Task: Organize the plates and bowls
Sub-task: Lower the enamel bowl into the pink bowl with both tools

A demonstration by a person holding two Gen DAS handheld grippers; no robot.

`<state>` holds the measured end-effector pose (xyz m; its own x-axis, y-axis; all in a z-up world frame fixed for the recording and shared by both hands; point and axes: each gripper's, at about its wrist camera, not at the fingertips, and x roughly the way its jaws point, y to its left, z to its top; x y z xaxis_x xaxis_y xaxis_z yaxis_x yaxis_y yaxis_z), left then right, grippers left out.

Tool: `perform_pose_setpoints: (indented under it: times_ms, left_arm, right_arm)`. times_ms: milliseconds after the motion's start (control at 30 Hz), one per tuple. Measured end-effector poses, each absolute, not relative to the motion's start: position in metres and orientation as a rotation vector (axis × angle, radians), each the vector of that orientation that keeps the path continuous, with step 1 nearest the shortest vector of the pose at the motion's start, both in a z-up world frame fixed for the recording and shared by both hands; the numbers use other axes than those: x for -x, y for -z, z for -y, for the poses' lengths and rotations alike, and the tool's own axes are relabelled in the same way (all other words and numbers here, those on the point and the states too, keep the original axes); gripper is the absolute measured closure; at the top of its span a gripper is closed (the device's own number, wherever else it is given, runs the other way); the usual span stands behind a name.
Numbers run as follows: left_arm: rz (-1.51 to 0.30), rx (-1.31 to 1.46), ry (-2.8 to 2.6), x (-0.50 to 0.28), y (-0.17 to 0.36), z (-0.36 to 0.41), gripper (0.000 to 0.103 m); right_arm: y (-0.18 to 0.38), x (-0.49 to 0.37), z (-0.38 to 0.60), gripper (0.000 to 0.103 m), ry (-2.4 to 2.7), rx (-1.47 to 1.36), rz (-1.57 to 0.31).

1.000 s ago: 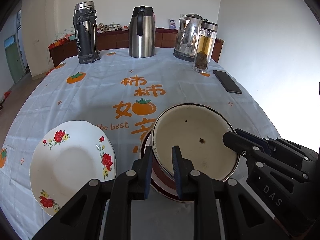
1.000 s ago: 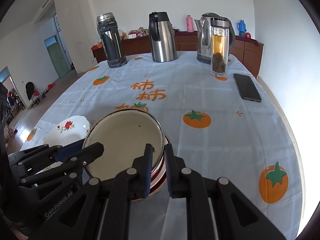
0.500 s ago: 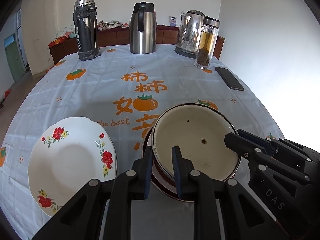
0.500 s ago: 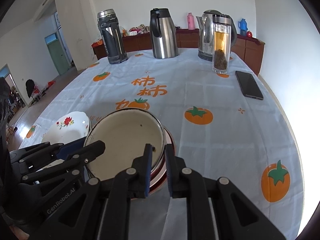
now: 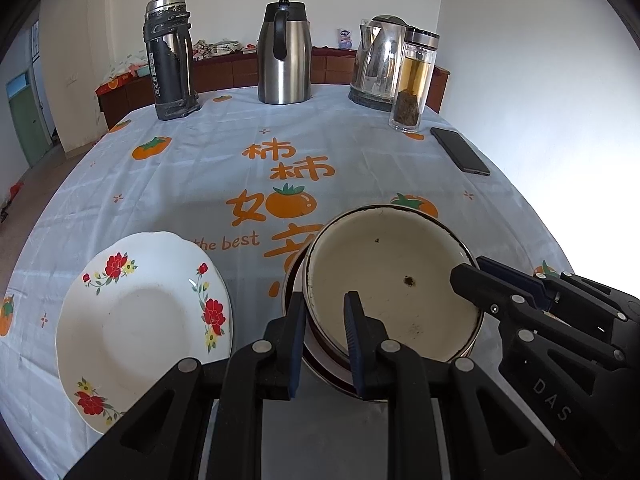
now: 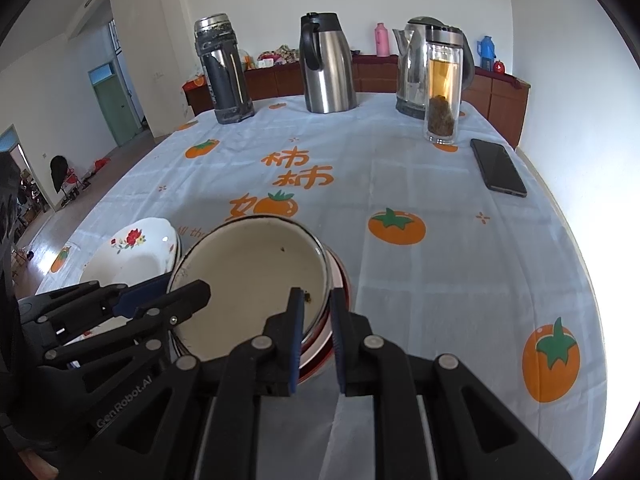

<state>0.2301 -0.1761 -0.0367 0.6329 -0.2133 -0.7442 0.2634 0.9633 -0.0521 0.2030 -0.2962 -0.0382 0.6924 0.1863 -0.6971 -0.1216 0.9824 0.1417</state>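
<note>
Left wrist view shows the table [image 5: 360, 152] under its persimmon-print cloth, with the task's things gathered at the near edge. Largest of them is the flowered plate [image 5: 140, 320], lying alone on the cloth at the near left, untouched and just beside the bowls. To its right sits the cream bowl [image 5: 392, 280], nested in a red-rimmed bowl [image 5: 320, 364] below it; whether more dishes lie underneath I cannot tell.

Both tools grasp the cream bowl's rim. The left gripper [image 5: 322, 340] straddles the near-left rim, one finger inside and one outside, jaws clenched on it. In the right wrist view the right gripper [image 6: 316, 332] does the same at the near-right rim, jaws closed on the wall of the bowl [image 6: 248, 280], with the plate [image 6: 132, 252] at its far left.

As I judge it, the bowls are stacked, or being set into the stack, while the plate has not yet been dealt with. The flasks, kettle, tea jar and phone [image 5: 460, 152] at the far side take no part.
</note>
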Motion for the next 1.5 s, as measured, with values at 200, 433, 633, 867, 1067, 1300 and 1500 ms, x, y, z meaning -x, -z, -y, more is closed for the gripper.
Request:
perform_pose_setpoints:
  times_ms: [200, 433, 633, 867, 1067, 1300, 1500]
  left_arm:
    - [-0.84, -0.072, 0.282, -0.2302, 0.0372, 0.1774, 0.082]
    - [-0.838, -0.077, 0.29, -0.2308, 0.0386, 0.1794, 0.081]
    - [-0.834, -0.083, 0.288, -0.2307, 0.0386, 0.18, 0.081]
    - [-0.825, -0.078, 0.295, -0.23, 0.0396, 0.1784, 0.081]
    - [-0.826, -0.078, 0.296, -0.2297, 0.0389, 0.1787, 0.081]
    - [-0.826, -0.08, 0.296, -0.2295, 0.0389, 0.1808, 0.078]
    - [-0.827, -0.077, 0.297, -0.2293, 0.0389, 0.1814, 0.077]
  right_arm:
    - [0.0396, -0.2001, 0.298, 0.088, -0.174, -0.087, -0.786]
    - [0.0413, -0.198, 0.3007, 0.088, -0.163, -0.079, -0.784]
    - [0.0401, -0.1974, 0.2983, 0.088, -0.159, -0.067, -0.781]
    - [0.0393, -0.1973, 0.2974, 0.087, -0.162, -0.07, -0.776]
    - [0.0395, -0.1973, 0.2958, 0.086, -0.16, -0.062, -0.775]
    - [0.0399, -0.1974, 0.2969, 0.085, -0.159, -0.064, -0.772]
    - [0.0402, -0.1974, 0.2963, 0.085, -0.158, -0.062, -0.771]
